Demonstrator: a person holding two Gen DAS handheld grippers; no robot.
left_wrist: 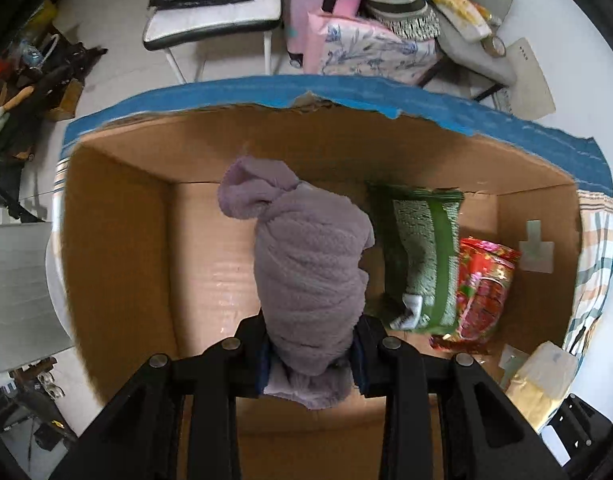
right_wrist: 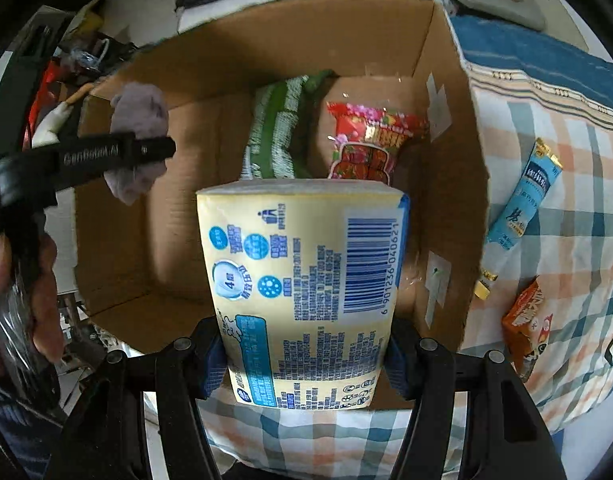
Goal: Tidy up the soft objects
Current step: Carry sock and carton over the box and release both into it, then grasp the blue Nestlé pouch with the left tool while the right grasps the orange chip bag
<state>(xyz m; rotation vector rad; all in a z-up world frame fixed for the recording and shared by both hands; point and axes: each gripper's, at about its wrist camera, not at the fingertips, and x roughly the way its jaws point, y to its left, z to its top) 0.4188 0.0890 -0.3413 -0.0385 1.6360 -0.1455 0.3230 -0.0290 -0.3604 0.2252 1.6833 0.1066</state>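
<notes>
My left gripper [left_wrist: 311,354] is shut on a rolled mauve towel [left_wrist: 306,264] and holds it over the open cardboard box [left_wrist: 118,240]. The right wrist view shows that gripper [right_wrist: 146,150] with the towel [right_wrist: 138,112] above the box's left side. My right gripper [right_wrist: 306,354] is shut on a yellow tissue pack [right_wrist: 302,280] held over the box's near edge [right_wrist: 442,216]. A green packaged cloth [left_wrist: 422,256] and a red snack bag [left_wrist: 482,292] lie inside the box at the right.
The box stands on a checked tablecloth [right_wrist: 554,208]. A blue stick packet [right_wrist: 522,204] and an orange snack packet [right_wrist: 526,328] lie on the cloth right of the box. A chair [left_wrist: 210,20], a pink suitcase [left_wrist: 322,4] and bedding stand beyond.
</notes>
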